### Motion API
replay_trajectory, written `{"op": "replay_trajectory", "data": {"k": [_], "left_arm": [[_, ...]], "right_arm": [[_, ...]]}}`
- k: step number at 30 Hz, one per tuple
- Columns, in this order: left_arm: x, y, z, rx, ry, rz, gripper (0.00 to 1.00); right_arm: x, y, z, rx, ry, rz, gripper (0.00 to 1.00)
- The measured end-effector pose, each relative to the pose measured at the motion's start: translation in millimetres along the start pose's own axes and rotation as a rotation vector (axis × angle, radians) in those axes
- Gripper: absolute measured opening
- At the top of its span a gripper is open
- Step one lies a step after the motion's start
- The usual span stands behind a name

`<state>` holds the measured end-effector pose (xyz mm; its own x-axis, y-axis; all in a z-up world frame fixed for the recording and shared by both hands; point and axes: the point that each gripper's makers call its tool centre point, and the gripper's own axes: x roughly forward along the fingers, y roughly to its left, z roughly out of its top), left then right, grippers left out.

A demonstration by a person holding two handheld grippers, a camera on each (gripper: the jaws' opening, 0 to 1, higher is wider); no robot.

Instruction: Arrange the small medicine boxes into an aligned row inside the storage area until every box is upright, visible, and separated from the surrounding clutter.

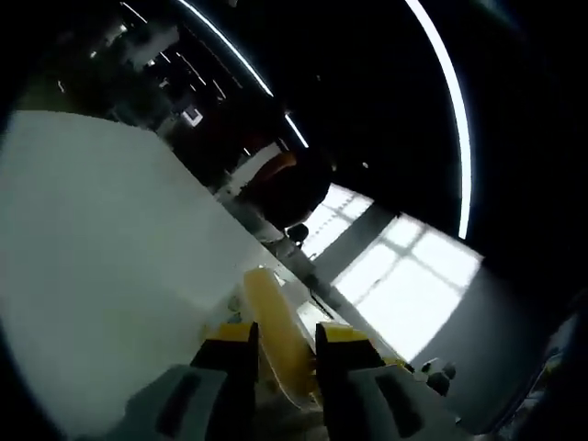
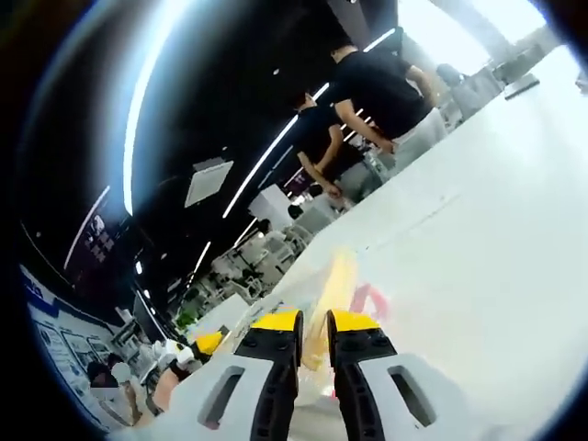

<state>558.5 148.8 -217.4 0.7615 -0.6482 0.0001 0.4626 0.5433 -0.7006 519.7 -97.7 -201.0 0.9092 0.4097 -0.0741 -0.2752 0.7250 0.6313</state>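
Each yellow-tipped gripper, left and right, pinches a thin translucent yellowish plastic sheet above the white table; it looks light, floppy, best held by edges.

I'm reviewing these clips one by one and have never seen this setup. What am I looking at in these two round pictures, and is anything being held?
There is no robot here. A person carries a handheld claw in each hand, and a fisheye camera rides on each one, looking forward along its two yellow-tipped jaws.

In the left gripper view, the left claw has its jaws closed around the edge of a thin yellowish see-through bag, above a white table. What the bag holds I cannot tell.

In the right gripper view, the right claw pinches what looks like the same bag, here with a pink mark on it, over the white table. People in dark shirts stand behind the table.

I can't make out any medicine boxes in these pictures.
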Motion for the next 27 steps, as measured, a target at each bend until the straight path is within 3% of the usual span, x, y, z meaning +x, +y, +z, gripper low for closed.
{"op": "replay_trajectory", "data": {"k": [2,4,8,10,11,14,16,17,20,22,24,25,26,27], "left_arm": [[-1,-4.9,6.8,0.007,-0.023,-0.030,0.13],[2,-8.8,5.6,-0.061,0.008,-0.064,0.13],[6,-6.5,9.9,-0.071,-0.007,-0.060,0.13],[6,-8.2,9.6,-0.066,-0.005,-0.053,0.19],[4,-8.4,8.2,-0.046,0.009,-0.038,0.23],[0,-0.3,-8.4,0.069,0.125,0.015,0.27],[-3,0.4,-13.7,0.174,0.147,0.030,0.27],[-5,-5.0,-10.2,0.157,0.119,0.009,0.26],[-5,-6.4,-7.7,0.150,0.110,0.014,0.25],[-2,-4.5,-1.8,0.195,0.098,0.016,0.20],[-2,0.3,5.8,0.128,0.068,0.044,0.16],[-2,0.1,9.0,0.132,0.054,0.038,0.14],[-3,-4.7,13.0,0.117,0.023,0.019,0.11],[-3,-21.7,20.6,0.042,-0.019,-0.085,0.03]], "right_arm": [[1,4,0.2,0.001,-0.003,0.007,0.09],[3,10,-1.8,0.013,-0.002,0.018,0.09],[3,14,-5.9,0.000,-0.008,0.011,0.09],[3,12,-5.9,-0.006,-0.018,0.003,0.09],[3,11,-5.7,-0.004,-0.018,0.004,0.09],[2,7,-7.8,-0.005,-0.011,-0.008,0.07],[2,5,-8.3,-0.016,-0.012,-0.011,0.07],[2,4,-7.7,-0.018,-0.012,-0.011,0.07],[1,4,-10.4,-0.029,-0.010,-0.025,0.06],[1,-3,-13.9,-0.027,-0.001,-0.048,0.05],[0,-3,-11.9,0.007,-0.021,-0.043,0.05],[-1,-4,-12.1,0.007,-0.024,-0.044,0.05],[-1,-4,-11.0,0.011,-0.034,-0.045,0.05],[-2,1,-7.0,0.052,-0.048,-0.013,0.05]]}}
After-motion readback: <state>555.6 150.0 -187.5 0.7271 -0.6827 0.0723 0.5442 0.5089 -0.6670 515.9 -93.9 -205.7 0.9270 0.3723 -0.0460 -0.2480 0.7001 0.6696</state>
